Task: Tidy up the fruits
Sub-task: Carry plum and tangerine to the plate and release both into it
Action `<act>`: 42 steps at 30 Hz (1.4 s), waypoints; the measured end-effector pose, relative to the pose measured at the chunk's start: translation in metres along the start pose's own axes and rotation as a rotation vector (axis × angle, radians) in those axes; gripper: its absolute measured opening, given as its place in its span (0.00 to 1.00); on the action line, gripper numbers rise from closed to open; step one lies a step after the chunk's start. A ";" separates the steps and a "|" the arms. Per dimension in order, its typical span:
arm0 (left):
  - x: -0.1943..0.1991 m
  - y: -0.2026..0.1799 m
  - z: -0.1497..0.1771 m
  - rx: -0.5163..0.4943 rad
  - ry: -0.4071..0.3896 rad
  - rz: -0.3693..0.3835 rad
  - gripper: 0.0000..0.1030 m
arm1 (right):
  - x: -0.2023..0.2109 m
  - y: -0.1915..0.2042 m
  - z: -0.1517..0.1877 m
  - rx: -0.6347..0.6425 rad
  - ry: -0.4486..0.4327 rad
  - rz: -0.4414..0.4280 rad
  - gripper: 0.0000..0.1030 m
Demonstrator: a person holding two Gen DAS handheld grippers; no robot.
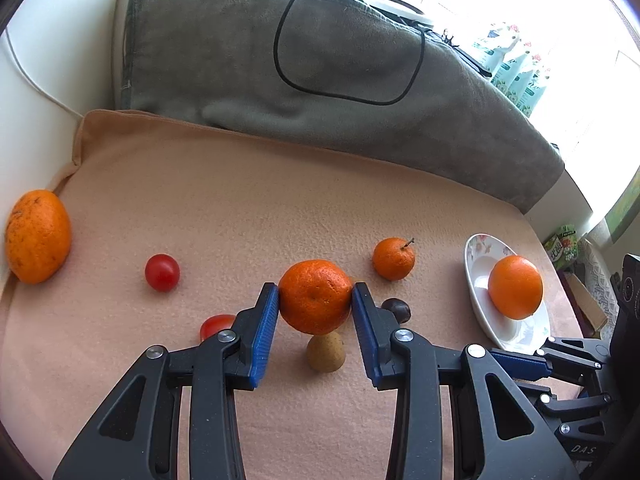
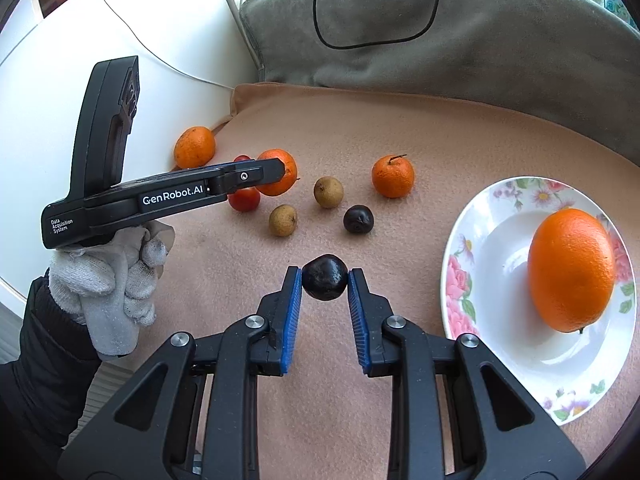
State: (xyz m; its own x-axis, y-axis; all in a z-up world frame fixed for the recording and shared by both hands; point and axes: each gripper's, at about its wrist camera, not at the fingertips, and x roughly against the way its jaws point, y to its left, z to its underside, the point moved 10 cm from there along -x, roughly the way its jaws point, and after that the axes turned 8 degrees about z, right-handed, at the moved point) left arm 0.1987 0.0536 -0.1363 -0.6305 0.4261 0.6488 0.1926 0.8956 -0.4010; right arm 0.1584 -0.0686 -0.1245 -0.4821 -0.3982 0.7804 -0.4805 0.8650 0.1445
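L claw [image 1: 315, 300] clamps tangerine [image 1: 315, 296]; R claw [image 2: 324, 282] clamps dark fruit [image 2: 324, 282].

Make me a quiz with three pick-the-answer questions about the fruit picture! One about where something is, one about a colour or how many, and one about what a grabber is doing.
1. Where is the big orange?
A. On the plate
B. On the grey blanket
C. In a grabber

2. How many tomatoes lie on the cloth?
A. None
B. Two
C. Five

3. What is the left gripper doing?
A. Hanging open over bare cloth
B. Squeezing a tomato
C. Gripping a mandarin

Answers:
1. A, the orange sits alone in the flowered plate.
2. B, one tomato is in full view and a second tomato peeks out beside the left finger.
3. C, both blue pads press on the mandarin's sides.
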 end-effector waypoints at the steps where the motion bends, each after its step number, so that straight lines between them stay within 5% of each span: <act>1: 0.001 -0.004 -0.001 -0.002 -0.004 0.006 0.35 | 0.004 -0.003 0.001 -0.003 -0.006 0.004 0.24; 19: -0.021 -0.109 -0.001 -0.108 0.013 0.163 0.35 | 0.051 -0.085 0.018 -0.110 -0.059 0.132 0.24; 42: -0.048 -0.165 0.016 -0.192 0.088 0.207 0.35 | 0.054 -0.119 0.035 -0.162 -0.035 0.175 0.24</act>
State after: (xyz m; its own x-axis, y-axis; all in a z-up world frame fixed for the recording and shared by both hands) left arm 0.1853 -0.1162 -0.1111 -0.4967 0.6039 0.6234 0.4544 0.7929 -0.4060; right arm 0.1637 -0.2036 -0.1208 -0.5741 -0.2460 0.7810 -0.2651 0.9583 0.1070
